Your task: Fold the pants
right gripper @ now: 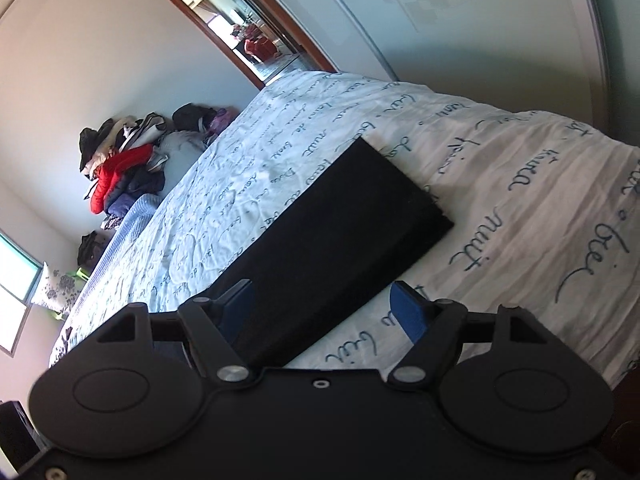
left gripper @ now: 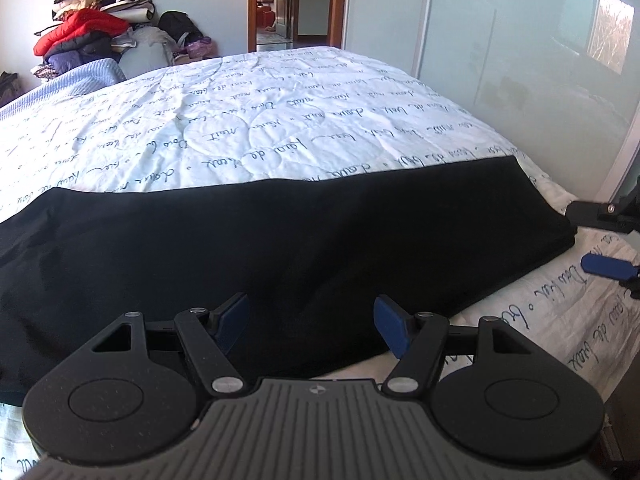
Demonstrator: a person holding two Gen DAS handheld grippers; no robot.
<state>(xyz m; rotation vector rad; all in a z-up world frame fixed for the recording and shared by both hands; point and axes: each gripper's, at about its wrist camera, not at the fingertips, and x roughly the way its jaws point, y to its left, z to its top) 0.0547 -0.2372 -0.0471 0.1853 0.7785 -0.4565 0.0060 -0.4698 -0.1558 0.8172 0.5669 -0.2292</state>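
Black pants (left gripper: 280,240) lie flat in a long band across the near part of the white bed cover (left gripper: 240,120), which carries blue handwriting. My left gripper (left gripper: 311,326) is open just over the pants' near edge, its blue pads apart and touching nothing. At the far right edge of the left wrist view, my right gripper (left gripper: 588,240) stands open beside the pants' squared end. In the right wrist view, which is tilted, the right gripper (right gripper: 322,308) hangs open above that end of the pants (right gripper: 344,216). The cloth passes under its left finger, and nothing is gripped.
A heap of clothes with a red jacket (left gripper: 84,28) sits at the far left by the wall. A blue blanket (left gripper: 80,76) lies on the bed's far side. A doorway (left gripper: 288,4) opens behind the bed. Frosted sliding panels (left gripper: 500,60) run close along the bed's right edge.
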